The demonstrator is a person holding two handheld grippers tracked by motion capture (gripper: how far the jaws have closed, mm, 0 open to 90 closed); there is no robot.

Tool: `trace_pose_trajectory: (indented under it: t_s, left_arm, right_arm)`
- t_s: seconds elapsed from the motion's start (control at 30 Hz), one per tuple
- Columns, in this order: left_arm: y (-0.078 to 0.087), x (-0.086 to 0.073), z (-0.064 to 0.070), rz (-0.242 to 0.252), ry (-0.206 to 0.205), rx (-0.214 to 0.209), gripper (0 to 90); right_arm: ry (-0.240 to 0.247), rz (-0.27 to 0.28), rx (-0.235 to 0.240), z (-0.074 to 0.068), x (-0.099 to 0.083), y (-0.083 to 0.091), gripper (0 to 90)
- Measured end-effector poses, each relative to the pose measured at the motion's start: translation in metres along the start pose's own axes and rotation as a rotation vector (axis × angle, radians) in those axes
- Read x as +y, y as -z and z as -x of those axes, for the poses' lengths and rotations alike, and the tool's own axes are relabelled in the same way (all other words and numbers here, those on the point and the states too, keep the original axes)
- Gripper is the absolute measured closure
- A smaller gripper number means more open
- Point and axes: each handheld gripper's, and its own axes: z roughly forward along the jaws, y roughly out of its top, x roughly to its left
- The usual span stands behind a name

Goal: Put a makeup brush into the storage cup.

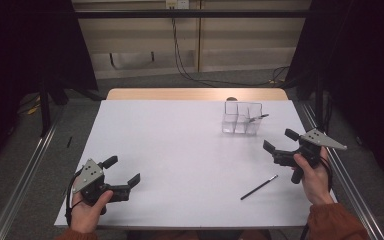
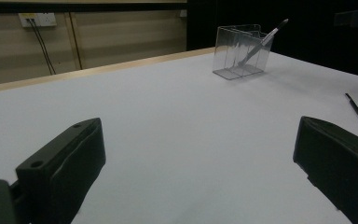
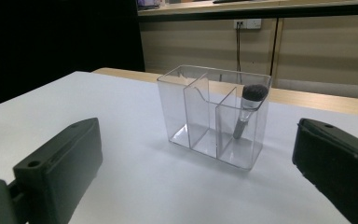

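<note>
Two open hand-held grippers rest on a white tabletop (image 1: 180,150) with a clear organizer and brushes.

The left hand-held gripper (image 1: 121,172) sits at the near left corner, jaws apart and empty. Toward the far right stands a clear three-compartment organizer (image 1: 242,119), a makeup brush (image 3: 248,108) leaning in one end compartment. A thin black brush (image 1: 258,187) lies loose on the tabletop, near the right hand-held gripper (image 1: 279,141), whose jaws are likewise spread wide and hold nothing, facing the organizer.
</note>
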Motion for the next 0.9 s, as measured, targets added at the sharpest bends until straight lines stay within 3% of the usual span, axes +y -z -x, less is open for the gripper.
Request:
trace_pose_trajectory:
  t_s: [0.4,0.9]
  left_arm:
    - [0.007,0.001,0.003,0.026,-0.007,0.008,2.2]
    - [0.014,-0.004,0.002,0.021,0.025,0.029,2.2]
  right_arm:
    - [0.027,-0.014,0.026,-0.016,-0.019,0.015,1.5]
    - [0.033,-0.023,0.024,-0.03,-0.036,0.041,2.5]
